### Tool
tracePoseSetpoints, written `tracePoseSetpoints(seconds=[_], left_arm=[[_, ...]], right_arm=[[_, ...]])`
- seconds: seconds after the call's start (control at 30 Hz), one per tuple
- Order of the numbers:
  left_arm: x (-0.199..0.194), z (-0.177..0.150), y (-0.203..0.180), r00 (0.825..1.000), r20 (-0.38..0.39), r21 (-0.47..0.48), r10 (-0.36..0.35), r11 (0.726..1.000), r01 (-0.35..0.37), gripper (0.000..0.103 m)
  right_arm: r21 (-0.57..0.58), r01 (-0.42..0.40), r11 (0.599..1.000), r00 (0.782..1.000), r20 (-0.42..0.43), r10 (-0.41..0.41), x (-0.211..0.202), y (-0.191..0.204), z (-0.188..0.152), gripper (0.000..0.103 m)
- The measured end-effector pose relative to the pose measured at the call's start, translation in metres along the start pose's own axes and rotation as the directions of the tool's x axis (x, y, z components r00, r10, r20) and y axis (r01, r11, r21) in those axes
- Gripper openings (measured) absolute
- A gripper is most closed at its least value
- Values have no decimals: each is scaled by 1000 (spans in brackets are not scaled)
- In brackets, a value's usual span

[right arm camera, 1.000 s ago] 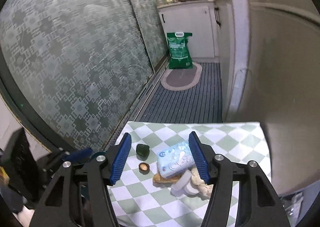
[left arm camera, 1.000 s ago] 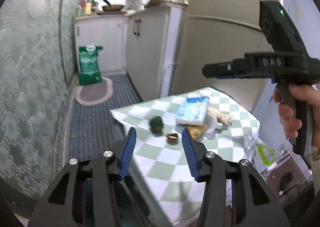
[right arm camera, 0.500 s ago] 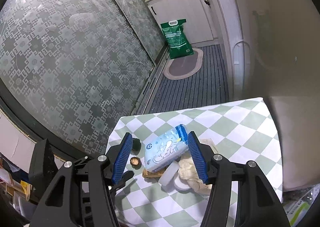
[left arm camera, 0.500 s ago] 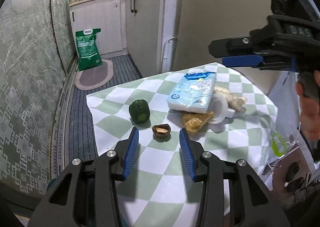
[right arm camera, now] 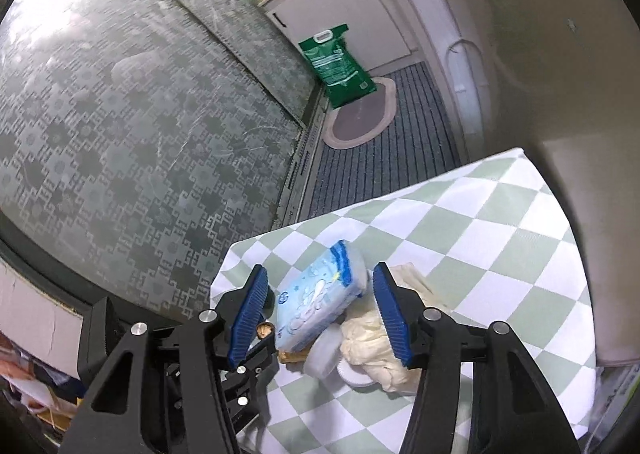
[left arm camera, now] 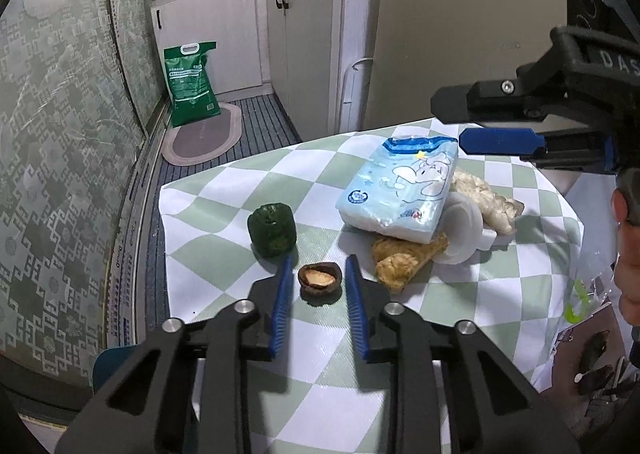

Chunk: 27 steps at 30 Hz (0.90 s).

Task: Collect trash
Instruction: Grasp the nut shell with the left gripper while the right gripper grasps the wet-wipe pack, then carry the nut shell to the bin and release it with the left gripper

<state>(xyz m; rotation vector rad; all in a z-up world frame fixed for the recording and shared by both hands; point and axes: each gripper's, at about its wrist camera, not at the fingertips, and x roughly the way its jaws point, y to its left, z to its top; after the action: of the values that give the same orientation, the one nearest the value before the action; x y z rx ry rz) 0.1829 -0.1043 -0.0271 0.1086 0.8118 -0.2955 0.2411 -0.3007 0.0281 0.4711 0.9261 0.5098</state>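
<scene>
- Tabletop (left arm camera: 224,190) with a green-and-white checked cloth, all the trash bunched near its far end, kitchen floor past the edge.
- Green sack (left arm camera: 191,83) standing on the floor by the white cabinets, touching an oval mat (left arm camera: 203,134), well apart from the tabletop.
- Left hand-held gripper (left arm camera: 317,286), open, low over the cloth, blue fingers (left arm camera: 282,302) on either side of the little brown shell without touching it.
- Right hand-held gripper (right arm camera: 320,314), also open, hanging above the pile with the blue packet lined up between its pads; can't tell if it touches anything. From the left wrist view it shows up as a black arm at upper right (left arm camera: 496,140).
- Light blue packet (left arm camera: 400,190) with a cartoon elephant on it, lying tilted on top of the other junk.
- Pale crumpled lump (left arm camera: 486,200), just behind the packet and touching it, hard to say what it is.
- White round plastic container (left arm camera: 464,230) tipped on its side under the packet's edge.
- Tan crinkled wrapper (left arm camera: 404,258) poking out from beneath the packet.
- Dark green lump (left arm camera: 272,228), sitting alone just left of the pile.
- Brown shell (left arm camera: 319,278), small, open side up, right in front of the green lump.
</scene>
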Motion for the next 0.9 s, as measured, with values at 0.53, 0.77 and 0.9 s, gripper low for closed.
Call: tracePoseSetpoints(seconds=[0.53, 0.77, 0.9], left_arm=[[-16, -4, 4, 995, 65, -42, -80, 996, 83, 23], [-36, -8, 6, 982, 133, -12, -134, 990, 137, 23], [-41, -13, 14, 981, 134, -20, -138, 990, 142, 23]], right_arm=[[61, -14, 998, 1000, -19, 15, 16, -5, -2, 48], [67, -3, 998, 1000, -29, 4, 23, -5, -1, 42], [51, 20, 998, 999, -34, -18, 27, -3, -1, 29]])
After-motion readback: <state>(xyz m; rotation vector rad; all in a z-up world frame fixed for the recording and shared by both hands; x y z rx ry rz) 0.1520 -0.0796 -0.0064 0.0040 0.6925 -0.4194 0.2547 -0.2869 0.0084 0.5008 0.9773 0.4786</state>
